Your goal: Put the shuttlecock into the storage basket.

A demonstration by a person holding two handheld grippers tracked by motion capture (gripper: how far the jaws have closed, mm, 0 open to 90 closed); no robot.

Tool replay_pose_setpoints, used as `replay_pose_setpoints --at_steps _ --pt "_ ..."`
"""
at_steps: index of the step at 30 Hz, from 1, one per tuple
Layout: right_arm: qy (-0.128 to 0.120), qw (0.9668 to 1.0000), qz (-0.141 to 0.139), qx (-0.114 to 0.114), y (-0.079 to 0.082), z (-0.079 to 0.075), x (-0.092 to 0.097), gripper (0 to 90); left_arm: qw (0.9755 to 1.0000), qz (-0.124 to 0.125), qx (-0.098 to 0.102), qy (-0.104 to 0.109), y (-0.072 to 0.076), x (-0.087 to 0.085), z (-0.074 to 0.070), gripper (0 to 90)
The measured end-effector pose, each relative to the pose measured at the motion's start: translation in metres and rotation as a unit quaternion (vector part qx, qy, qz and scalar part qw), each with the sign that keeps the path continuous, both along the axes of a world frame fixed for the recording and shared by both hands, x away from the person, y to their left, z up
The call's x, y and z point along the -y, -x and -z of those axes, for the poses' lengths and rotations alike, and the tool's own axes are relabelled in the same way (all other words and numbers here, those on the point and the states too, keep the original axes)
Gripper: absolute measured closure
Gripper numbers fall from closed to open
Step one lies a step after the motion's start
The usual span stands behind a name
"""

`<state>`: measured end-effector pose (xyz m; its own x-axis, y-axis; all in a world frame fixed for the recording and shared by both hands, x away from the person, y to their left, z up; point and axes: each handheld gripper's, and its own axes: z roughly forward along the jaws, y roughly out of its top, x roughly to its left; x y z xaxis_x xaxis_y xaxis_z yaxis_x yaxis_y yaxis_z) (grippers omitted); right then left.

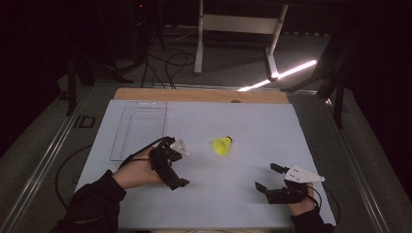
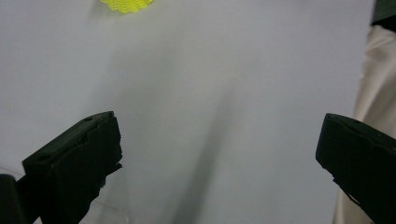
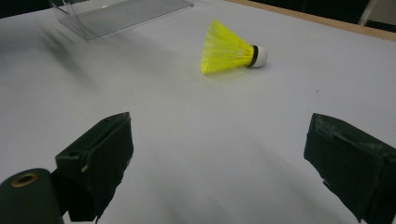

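A: Shuttlecock (image 1: 223,145) lies on its side mid-table (image 1: 243,121), just right of the clear tray (image 1: 140,127).

B: Left gripper (image 1: 171,165), jaws wide apart, sits near the shuttlecock's left. Right gripper (image 1: 266,177), jaws apart too, is nearer the person, to the shuttlecock's right, holding nothing.

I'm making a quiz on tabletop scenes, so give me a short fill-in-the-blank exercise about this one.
1. The shuttlecock lying on its side on the table has a skirt coloured ______.
2. The jaws of the left gripper and of the right gripper both stand ______.
3. The clear tray lies on the person's ______ side of the table.
4. The cork tip of the shuttlecock is coloured ______.

Missing words: yellow; open; left; white
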<state>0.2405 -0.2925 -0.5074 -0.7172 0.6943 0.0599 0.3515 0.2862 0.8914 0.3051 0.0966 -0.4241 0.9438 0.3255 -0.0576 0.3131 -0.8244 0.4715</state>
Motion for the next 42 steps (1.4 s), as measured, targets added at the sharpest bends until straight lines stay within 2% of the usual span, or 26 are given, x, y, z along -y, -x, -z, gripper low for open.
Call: replay_pose_setpoints --at_steps 2,7,12,20,22,25,30,35,36,40,42 --pt "0.001 1.0000 -0.001 0.000 0.000 0.000 0.000 8.2 1.0000 -0.002 -0.006 -0.001 -0.001 0.005 -0.001 0.1" --pt "0.001 1.0000 -0.001 0.001 0.000 0.000 0.000 8.2 0.9994 -0.027 -0.018 -0.012 -0.009 0.017 0.001 0.2" --pt "0.000 1.0000 -0.001 0.001 0.000 0.000 0.000 8.2 0.9988 -0.027 -0.029 -0.028 -0.016 0.027 0.006 0.7" --pt "0.001 1.0000 -0.001 -0.001 0.000 0.000 0.000 8.2 0.9967 -0.045 -0.061 -0.030 -0.029 0.039 0.012 0.7" --pt "0.001 1.0000 -0.002 -0.001 0.000 0.000 0.000 8.2 0.9961 -0.044 -0.067 -0.038 -0.032 0.042 0.014 0.7" --pt "0.001 1.0000 -0.001 -0.002 0.000 0.000 -0.001 8.2 0.9960 -0.044 -0.070 -0.033 -0.036 0.046 0.016 0.7" --pt "0.001 1.0000 -0.002 -0.001 0.000 0.000 -0.001 8.2 0.9966 -0.060 -0.054 -0.013 -0.043 0.054 0.015 1.5" --pt "0.001 1.0000 -0.003 -0.001 0.000 0.000 -0.001 8.2 0.9961 -0.070 -0.054 0.000 -0.051 0.061 0.017 4.1" --pt "0.001 1.0000 -0.002 -0.001 0.000 0.000 -0.001 8.2 0.9953 -0.075 -0.061 0.006 -0.055 0.064 0.019 4.6" --pt "0.001 1.0000 -0.003 -0.001 0.000 0.000 -0.001 8.2 0.9934 -0.091 -0.068 0.009 -0.062 0.068 0.024 5.3" --pt "0.001 1.0000 -0.003 -0.001 0.000 0.000 -0.001 8.2 0.9928 -0.103 -0.059 0.009 -0.064 0.071 0.026 7.2"
